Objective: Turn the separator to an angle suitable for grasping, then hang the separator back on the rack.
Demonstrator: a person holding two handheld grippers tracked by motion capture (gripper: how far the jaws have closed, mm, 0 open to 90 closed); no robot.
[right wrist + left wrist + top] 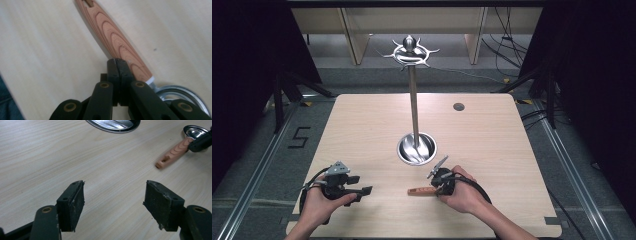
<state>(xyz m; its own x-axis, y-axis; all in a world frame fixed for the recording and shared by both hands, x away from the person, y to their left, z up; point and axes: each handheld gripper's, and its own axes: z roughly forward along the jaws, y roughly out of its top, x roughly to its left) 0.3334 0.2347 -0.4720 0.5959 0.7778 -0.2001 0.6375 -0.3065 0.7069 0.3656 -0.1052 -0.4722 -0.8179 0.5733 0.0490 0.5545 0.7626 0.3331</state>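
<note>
A utensil with a wooden handle (418, 191) lies flat on the table near the front, right of the middle. Its handle (117, 42) runs out to a round metal bowl (183, 93) (195, 130). My right gripper (117, 62) is shut, its jaws pressed together with their tips over the handle's bowl end; nothing shows between the pads. The high view has that gripper (435, 189) at the handle's right end. My left gripper (113, 197) (365, 190) stands open over bare table at the front left, with nothing between its jaws.
A tall metal stand (414, 107) rises from a round steel dish (404, 150) (113, 125) at mid-table, with a crown of hooks (410, 51) on top. A dark round plug (458, 106) sits at the far right of the table (362, 125).
</note>
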